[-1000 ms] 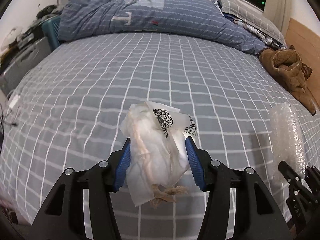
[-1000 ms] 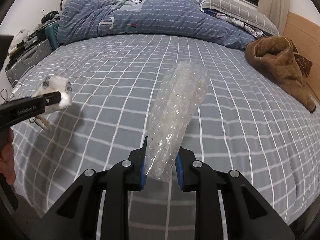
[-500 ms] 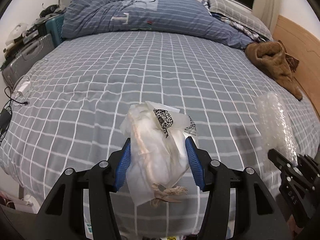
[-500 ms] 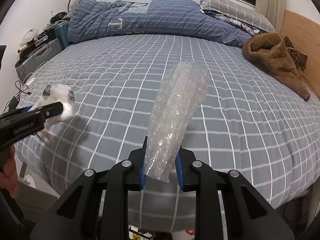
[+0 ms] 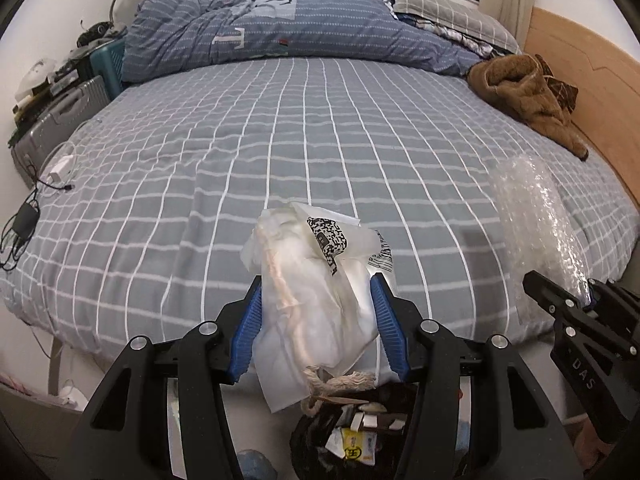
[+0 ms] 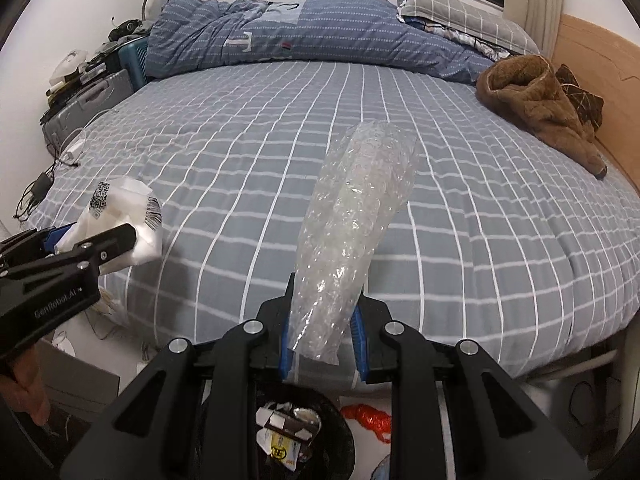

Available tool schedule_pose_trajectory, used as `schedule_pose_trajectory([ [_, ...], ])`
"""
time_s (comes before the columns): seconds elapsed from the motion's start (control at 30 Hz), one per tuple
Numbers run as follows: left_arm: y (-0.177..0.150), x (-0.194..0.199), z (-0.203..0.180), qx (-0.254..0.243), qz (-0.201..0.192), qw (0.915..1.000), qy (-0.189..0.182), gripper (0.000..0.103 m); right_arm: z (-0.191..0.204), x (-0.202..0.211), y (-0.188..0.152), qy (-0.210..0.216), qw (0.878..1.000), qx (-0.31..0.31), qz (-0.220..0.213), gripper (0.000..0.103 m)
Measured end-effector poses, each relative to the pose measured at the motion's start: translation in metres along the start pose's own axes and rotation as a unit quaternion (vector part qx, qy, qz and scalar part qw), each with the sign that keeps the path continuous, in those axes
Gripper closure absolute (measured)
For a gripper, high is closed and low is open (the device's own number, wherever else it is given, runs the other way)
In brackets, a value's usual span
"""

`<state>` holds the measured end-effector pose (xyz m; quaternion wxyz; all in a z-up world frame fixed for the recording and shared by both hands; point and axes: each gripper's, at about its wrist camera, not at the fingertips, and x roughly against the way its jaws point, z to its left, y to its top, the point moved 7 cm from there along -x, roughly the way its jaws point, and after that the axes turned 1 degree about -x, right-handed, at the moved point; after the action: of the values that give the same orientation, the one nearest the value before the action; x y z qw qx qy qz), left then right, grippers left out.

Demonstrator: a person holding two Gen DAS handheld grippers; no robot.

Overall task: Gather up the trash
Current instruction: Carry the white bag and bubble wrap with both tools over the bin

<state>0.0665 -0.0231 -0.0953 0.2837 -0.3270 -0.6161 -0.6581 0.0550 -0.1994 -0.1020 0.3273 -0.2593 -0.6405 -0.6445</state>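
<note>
the crumpled white paper bag [image 5: 316, 304] is a soft, creased wad with a black qr-style print and a barcode strip near its top and a frayed twine handle dangling from its lower end. it sits clamped between the blue pads [image 5: 249, 320] of the left gripper [image 5: 316, 312], held in the air past the near edge of the bed [image 5: 280, 140]. the bubble wrap [image 6: 352, 232] is a long, clear, crinkled roll standing up and slightly tilted from the right gripper [image 6: 323, 328], whose jaws are pinched narrow on its lower end; it too is over the bed's near edge. in the left wrist view the same wrap appears at the right side, its base hidden behind the other black tool.

below both grippers a dark bin [image 6: 304, 436] shows scraps of packaging inside, but the gripper frames cover most of its rim. a red crumpled item [image 6: 370, 420] lies on the floor beside it; what it is cannot be made out.

farther off, the grey checked bed carries a bunched blue quilt [image 5: 280, 32], a brown fleecy garment [image 5: 524, 96] near the wooden headboard [image 5: 580, 92], and a charger with cables [image 5: 60, 166] at the left edge. a fingertip shows at the lower left of the right wrist view, mostly cut off.
</note>
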Motion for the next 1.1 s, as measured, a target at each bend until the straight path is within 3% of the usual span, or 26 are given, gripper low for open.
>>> schedule_pose_trajectory([
  [0.73, -0.112, 0.049, -0.006, 0.012, 0.041, 0.999, -0.011, 0.052, 0.028, 0.042, -0.095, 0.004, 0.999, 0.001, 0.036, 0.081],
  [1.1, -0.155, 0.054, -0.009, 0.023, 0.067, 0.9973, -0.018, 0.052, 0.028, 0.043, -0.153, 0.003, 0.997, -0.007, 0.082, 0.081],
])
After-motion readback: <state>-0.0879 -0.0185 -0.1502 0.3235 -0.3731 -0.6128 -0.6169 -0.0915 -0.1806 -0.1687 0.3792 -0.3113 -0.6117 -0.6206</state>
